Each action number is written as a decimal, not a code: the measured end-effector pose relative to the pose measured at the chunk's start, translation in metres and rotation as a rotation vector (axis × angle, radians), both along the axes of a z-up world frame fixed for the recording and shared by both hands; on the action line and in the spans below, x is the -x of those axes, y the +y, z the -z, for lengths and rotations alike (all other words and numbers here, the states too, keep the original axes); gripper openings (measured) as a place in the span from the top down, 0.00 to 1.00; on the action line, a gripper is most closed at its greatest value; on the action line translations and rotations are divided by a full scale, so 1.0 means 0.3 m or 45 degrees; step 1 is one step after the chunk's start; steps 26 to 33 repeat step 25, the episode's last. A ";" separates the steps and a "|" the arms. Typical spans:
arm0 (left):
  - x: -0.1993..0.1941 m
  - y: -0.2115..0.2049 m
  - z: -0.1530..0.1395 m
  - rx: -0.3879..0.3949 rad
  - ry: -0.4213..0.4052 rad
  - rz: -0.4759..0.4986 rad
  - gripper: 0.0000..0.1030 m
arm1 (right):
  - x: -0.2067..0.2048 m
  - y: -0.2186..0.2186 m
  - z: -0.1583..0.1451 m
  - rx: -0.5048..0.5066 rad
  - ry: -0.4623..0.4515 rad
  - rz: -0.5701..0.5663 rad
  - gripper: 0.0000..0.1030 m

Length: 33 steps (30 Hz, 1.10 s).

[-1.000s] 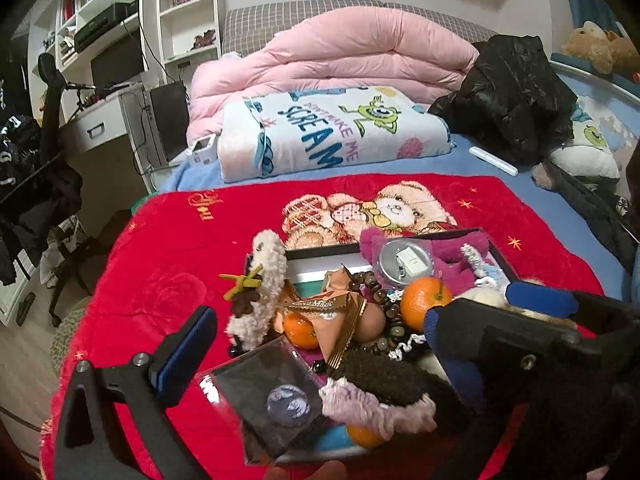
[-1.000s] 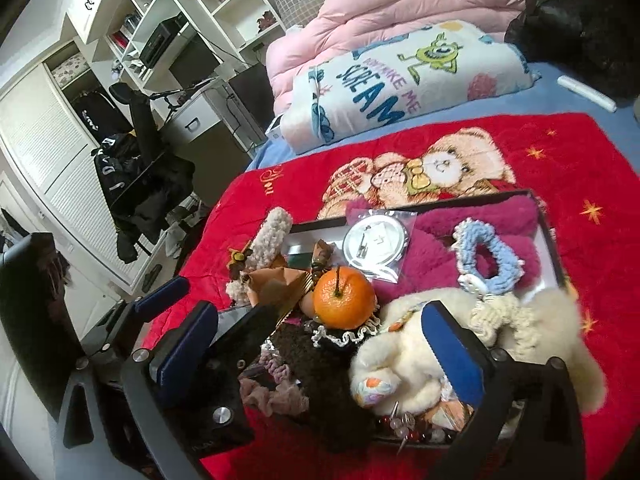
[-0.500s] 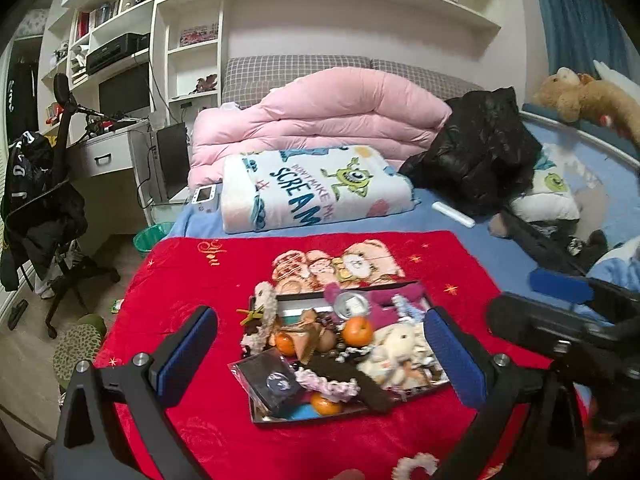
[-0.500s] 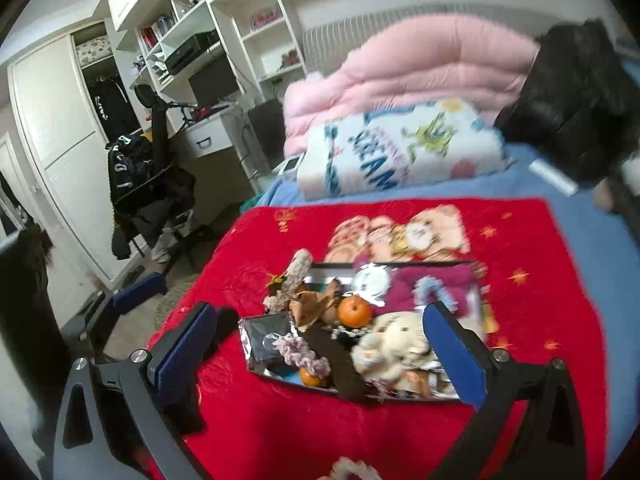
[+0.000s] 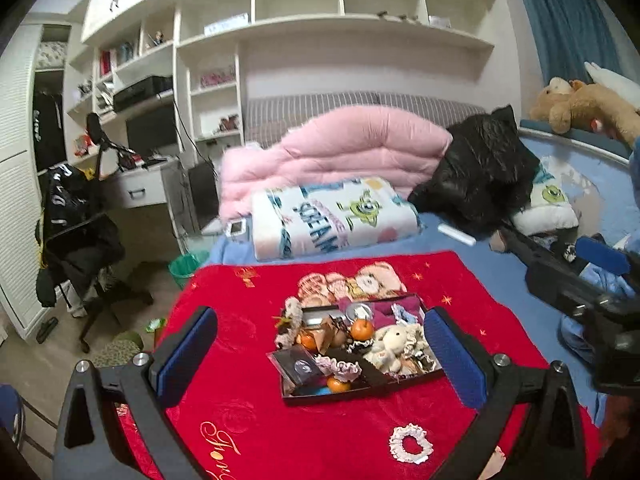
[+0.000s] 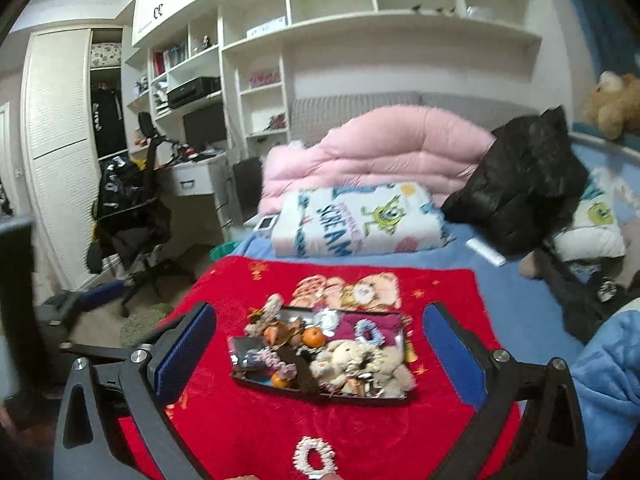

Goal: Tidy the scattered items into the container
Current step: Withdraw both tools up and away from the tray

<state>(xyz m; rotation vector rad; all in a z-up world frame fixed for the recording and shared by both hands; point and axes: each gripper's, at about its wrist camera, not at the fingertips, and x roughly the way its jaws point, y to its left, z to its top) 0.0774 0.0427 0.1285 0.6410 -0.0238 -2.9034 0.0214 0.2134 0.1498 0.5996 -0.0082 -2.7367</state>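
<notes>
Through the left wrist camera, your left gripper [image 5: 320,344] hung high over the red blanket [image 5: 240,308], its blue pads spread wide with nothing between them. The tray [image 5: 352,393] sat on that blanket, piled with a tangerine [image 5: 362,329], a cream plush bunny [image 5: 394,340] and a clear packet [image 5: 298,366] at its near left corner. A white scrunchie [image 5: 411,445] lay alone on the blanket, well short of the tray on your side. Your right gripper [image 5: 600,256] showed at the right edge, also spread. Through the right wrist camera, those pads stood parted and bare, the tray [image 6: 340,396] lay between them farther off, and the scrunchie [image 6: 315,455] sat near the bottom edge, outside it.
</notes>
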 end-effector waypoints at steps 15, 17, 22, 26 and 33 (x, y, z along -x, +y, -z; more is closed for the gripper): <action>0.060 -0.012 0.293 0.004 -0.112 -0.008 0.00 | 0.041 0.129 0.495 0.043 -0.179 0.373 0.00; 0.079 -0.016 0.322 0.008 -0.140 -0.018 0.00 | 0.060 0.135 0.519 0.062 -0.214 0.366 0.00; 0.091 -0.015 0.356 0.006 -0.182 -0.003 0.00 | 0.067 0.131 0.561 0.061 -0.260 0.366 0.00; 0.086 -0.008 0.348 0.000 -0.170 0.014 0.00 | 0.070 0.116 0.569 0.048 -0.273 0.350 0.00; 0.086 -0.008 0.348 0.000 -0.170 0.014 0.00 | 0.070 0.116 0.569 0.048 -0.273 0.350 0.00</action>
